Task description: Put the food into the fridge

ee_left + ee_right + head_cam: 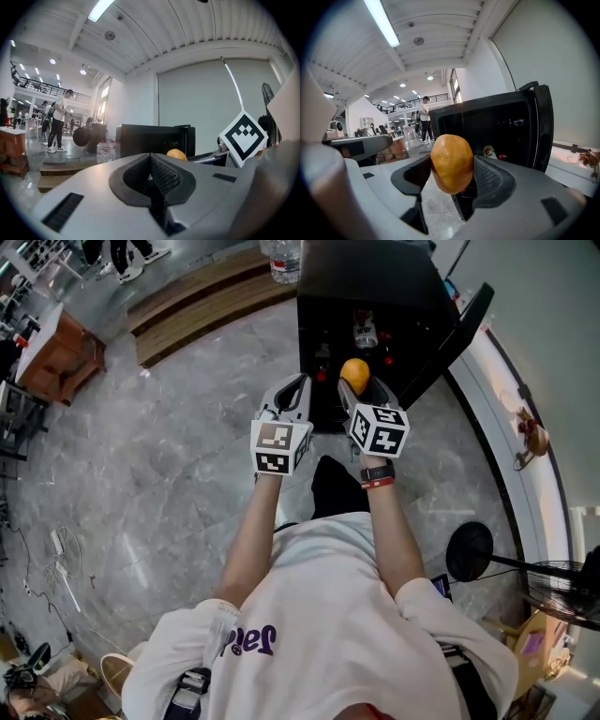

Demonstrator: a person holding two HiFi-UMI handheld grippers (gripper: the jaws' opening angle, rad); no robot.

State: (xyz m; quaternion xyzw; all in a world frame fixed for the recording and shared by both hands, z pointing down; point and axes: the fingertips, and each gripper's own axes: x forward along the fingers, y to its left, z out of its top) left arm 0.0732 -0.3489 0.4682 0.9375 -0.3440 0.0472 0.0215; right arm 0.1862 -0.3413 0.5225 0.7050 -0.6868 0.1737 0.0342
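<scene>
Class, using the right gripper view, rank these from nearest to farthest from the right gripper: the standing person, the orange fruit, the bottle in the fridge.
1. Orange fruit: held between the jaws, centre.
2. Bottle: inside the open fridge, just right of the fruit.
3. Standing person: far back in the hall, left of the fridge.

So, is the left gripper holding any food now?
No, the left gripper has jaws shut together on nothing; the right gripper holds the orange fruit.

Left tool (151,174) closed, right tool (451,168) clamped.
</scene>
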